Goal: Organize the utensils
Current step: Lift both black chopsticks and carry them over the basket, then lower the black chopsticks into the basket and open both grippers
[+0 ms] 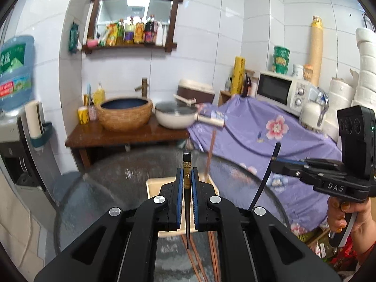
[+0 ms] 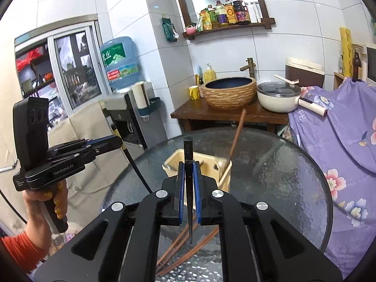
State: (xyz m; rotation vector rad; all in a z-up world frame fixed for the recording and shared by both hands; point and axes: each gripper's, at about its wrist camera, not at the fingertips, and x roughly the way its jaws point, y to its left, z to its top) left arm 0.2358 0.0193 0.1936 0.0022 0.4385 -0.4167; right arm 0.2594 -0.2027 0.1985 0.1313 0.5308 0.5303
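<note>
Beige holder (image 2: 225, 176) holds one brown chopstick (image 2: 237, 132) (leaning right).

Left claw (image 1: 187, 178): matte black linkage arms, blue pads lining both fingers (image 1: 180, 188), 4 round silver screws behind them. Right claw (image 2: 188, 174): same build. Side views show white "DAS" and "GenRobot.AI" lettering. Hands (image 2: 44, 202): gold-painted nails, orange sleeve.
</note>
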